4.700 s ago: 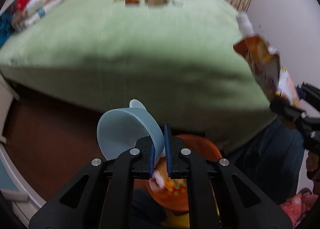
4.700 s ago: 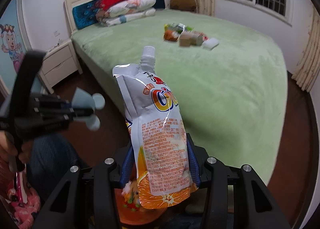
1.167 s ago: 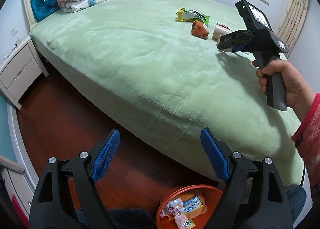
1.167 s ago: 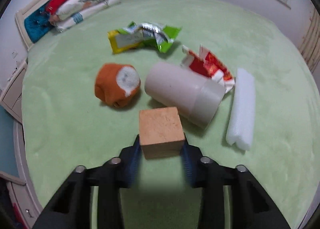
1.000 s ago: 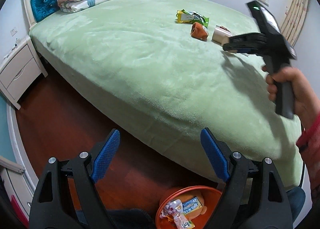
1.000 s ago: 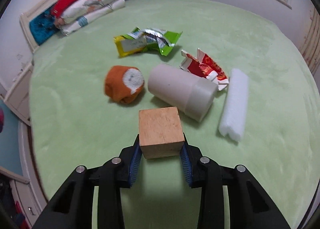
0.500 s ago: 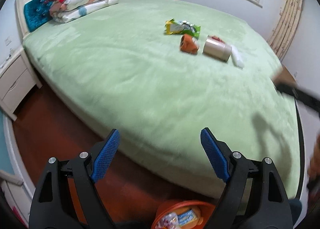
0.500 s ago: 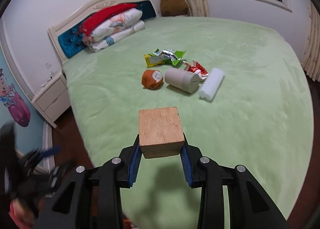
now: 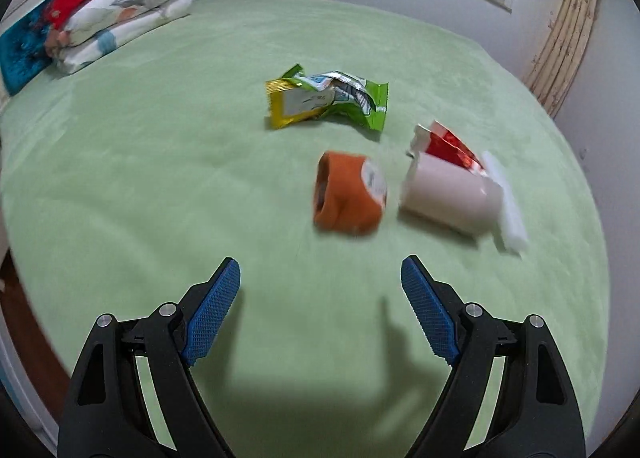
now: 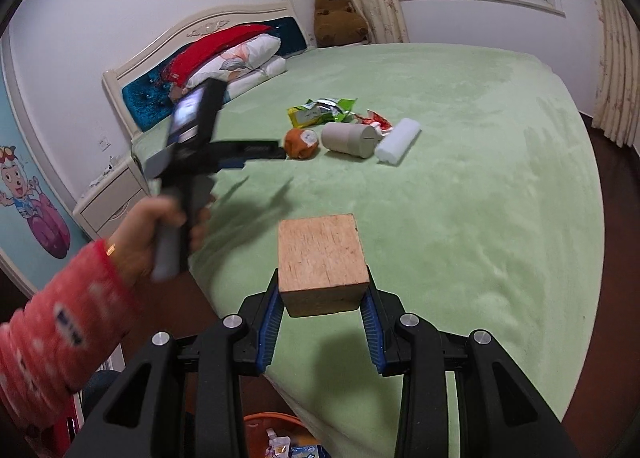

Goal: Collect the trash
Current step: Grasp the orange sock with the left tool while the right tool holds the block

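The right gripper [image 10: 322, 324] pinches a wooden block [image 10: 322, 269] by two opposite faces; it looks stiff and light, so flat pads should hold it. Below the block sits the orange bin [image 10: 276, 436], already holding wrappers. The left gripper [image 9: 320, 312], spread wide, hovers over the green bed [image 9: 160, 185] just short of the orange roll [image 9: 349, 193], likely soft; beside it lie a white cup [image 9: 450, 195] and crinkly wrapper [image 9: 326, 99].

Stacked pillows [image 9: 116, 29], brown plush toy [image 10: 338, 17], nightstand [image 10: 110, 197].
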`<state>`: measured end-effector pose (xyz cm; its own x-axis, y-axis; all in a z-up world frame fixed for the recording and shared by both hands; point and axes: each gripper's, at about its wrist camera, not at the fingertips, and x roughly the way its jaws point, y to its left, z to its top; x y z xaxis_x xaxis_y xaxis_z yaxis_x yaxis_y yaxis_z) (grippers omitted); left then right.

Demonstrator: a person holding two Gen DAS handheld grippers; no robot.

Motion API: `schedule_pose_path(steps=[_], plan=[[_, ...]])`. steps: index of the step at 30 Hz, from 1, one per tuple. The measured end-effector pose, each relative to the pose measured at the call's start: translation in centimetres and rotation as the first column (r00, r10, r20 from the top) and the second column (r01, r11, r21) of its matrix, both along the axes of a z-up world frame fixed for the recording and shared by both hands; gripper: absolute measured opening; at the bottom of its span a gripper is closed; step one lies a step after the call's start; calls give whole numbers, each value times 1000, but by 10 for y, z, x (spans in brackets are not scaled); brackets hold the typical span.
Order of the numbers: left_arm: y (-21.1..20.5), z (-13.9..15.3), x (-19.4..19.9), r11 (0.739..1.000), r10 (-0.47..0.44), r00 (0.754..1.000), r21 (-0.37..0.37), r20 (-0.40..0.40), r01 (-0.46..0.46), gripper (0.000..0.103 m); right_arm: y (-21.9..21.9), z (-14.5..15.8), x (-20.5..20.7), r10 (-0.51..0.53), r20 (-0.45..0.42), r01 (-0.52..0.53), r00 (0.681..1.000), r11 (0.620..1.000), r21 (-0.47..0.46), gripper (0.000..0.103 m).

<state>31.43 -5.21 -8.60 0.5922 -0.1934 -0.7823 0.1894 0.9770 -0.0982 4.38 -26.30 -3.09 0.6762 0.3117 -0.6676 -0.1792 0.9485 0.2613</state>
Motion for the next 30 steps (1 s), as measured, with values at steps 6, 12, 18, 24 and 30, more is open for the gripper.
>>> schedule_pose_path(steps=[6,12,18,24,30], plan=[[-21,-18,45,996,34,999,89,-40,-31,81,-15,-4,-1,-25,-11,25,1000,1000,-9,36],[-34,-22,55,994,-3,998,109,-59,9,35,-20,-9,-5,-31,-17,31,999,1000,-1,36],[-32,-9,36,995,-4,1000,96,-20,6,28,-22,-8,-7,-35,-6,36,999,999,10,36],[-19,18,-15,994,-34,997,106,63,27,28,-19,-5,-15,-32,2,32,999,999,11,36],[-2,46,-90,993,-76,985,106,155,60,28,-5,3,-36,-17,28,18,999,1000,-23,36]])
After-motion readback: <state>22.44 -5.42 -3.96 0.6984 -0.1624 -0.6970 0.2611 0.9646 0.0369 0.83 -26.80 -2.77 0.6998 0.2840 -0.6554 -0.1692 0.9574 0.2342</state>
